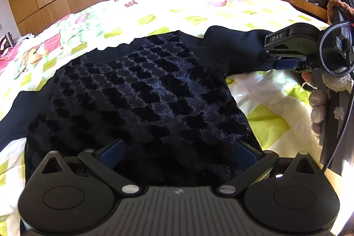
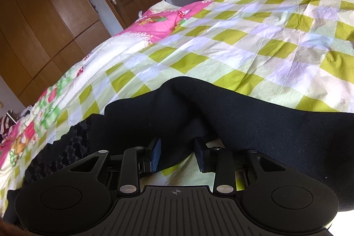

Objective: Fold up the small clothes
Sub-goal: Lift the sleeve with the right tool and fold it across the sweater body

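With the left gripper spread wide over the black velvet top, the right gripper, jaws narrowed around the plain sleeve without yet pinching it, should close fully, then carry it across the top.

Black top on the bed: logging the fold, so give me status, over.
Left gripper open over the black top. Right gripper around the plain sleeve, grip unconfirmed. Top spread flat on the checked bedspread. Nothing in the way.

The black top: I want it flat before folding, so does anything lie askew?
Mostly flat, but the right sleeve is rumpled: a raised fold bunches by the right gripper. The body lies smooth on the bedspread.
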Demonstrator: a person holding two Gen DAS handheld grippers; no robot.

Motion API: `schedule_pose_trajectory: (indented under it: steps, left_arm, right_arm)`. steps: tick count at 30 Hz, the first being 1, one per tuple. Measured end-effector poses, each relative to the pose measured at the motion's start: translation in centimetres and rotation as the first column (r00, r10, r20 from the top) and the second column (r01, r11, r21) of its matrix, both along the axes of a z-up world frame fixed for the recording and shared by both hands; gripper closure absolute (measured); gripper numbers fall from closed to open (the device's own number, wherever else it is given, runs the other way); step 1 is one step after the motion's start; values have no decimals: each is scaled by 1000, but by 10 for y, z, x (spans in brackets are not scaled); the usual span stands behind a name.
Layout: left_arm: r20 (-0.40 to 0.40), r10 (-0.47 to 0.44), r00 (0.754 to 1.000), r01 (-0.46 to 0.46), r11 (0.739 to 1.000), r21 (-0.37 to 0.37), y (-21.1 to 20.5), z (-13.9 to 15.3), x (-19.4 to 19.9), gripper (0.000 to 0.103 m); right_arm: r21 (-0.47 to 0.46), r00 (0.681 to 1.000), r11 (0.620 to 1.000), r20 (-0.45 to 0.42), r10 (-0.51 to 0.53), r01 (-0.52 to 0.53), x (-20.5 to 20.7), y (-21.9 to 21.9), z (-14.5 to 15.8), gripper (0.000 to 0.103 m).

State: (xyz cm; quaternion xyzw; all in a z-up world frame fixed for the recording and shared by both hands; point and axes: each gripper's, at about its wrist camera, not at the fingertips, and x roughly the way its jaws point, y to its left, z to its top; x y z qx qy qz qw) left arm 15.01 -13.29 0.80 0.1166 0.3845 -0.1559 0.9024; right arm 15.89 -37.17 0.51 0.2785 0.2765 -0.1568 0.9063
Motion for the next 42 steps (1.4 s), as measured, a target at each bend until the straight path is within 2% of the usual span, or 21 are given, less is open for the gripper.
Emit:
schedule_pose_trajectory:
  steps: [5,8,11,14,18,20,22,25,27,30,31,33,36,37,38,40,42]
  left_arm:
    - [-8,11,1000,-11,1000,-9,-2,-1,6,0]
    - [-11,9,1000,-9,1000,-5,-6,-3,10,0]
    - [-7,0,1000,0,1000,-11,-10,-3,12,0]
    - [-8,-8,1000,8,1000,-24,-16,-4,16,0]
    - [-10,-14,1000,13,999,-35,-18,-6,16,0]
    - [-7,-19,1000,19,999,-49,-17,-7,15,0]
    - [-16,-25,1000,24,998,-50,-18,-9,16,0]
    - [-12,-34,999,33,998,-44,-20,-9,14,0]
    - [1,-43,999,43,998,-36,-21,-8,11,0]
    - [7,-59,998,59,998,-25,-26,-8,11,0]
    - [6,-61,998,61,998,-22,-27,-9,12,0]
    - [4,-59,998,60,998,-24,-28,-9,12,0]
    - [2,-61,998,61,998,-27,-31,-10,14,0]
    - [1,-64,998,64,998,-24,-32,-11,15,0]
    - [-1,-67,998,66,998,-19,-33,-12,15,0]
    - [-2,-70,998,70,997,-14,-34,-12,16,0]
    - [2,-70,998,70,997,-18,-33,-11,16,0]
  right_arm:
    - [41,996,996,37,-85,84,12,-13,-6,71]
    - [39,990,992,59,-126,123,14,-21,-2,86]
    - [55,980,984,103,-173,168,8,-36,9,93]
    - [35,972,980,127,-197,194,4,-54,22,95]
    - [86,973,984,160,-169,157,-24,-66,28,93]
    - [67,979,989,148,-144,135,-32,-65,25,91]
    - [107,984,989,132,-117,103,-34,-67,16,87]
    - [180,987,979,109,-116,96,-33,-68,1,87]
    - [196,988,976,105,-111,89,-29,-67,-4,86]
    - [239,989,968,109,-99,71,-13,-70,-10,76]
    - [257,989,963,101,-111,81,-8,-72,-12,70]
    - [306,982,946,113,-150,109,-2,-76,-18,70]
    - [312,977,941,117,-177,133,7,-76,-24,72]
    - [301,978,944,115,-176,135,11,-75,-23,75]
    - [284,978,948,109,-180,143,14,-74,-21,83]
    - [264,973,951,120,-196,159,17,-77,-14,90]
    - [285,964,943,148,-220,172,15,-85,-4,95]
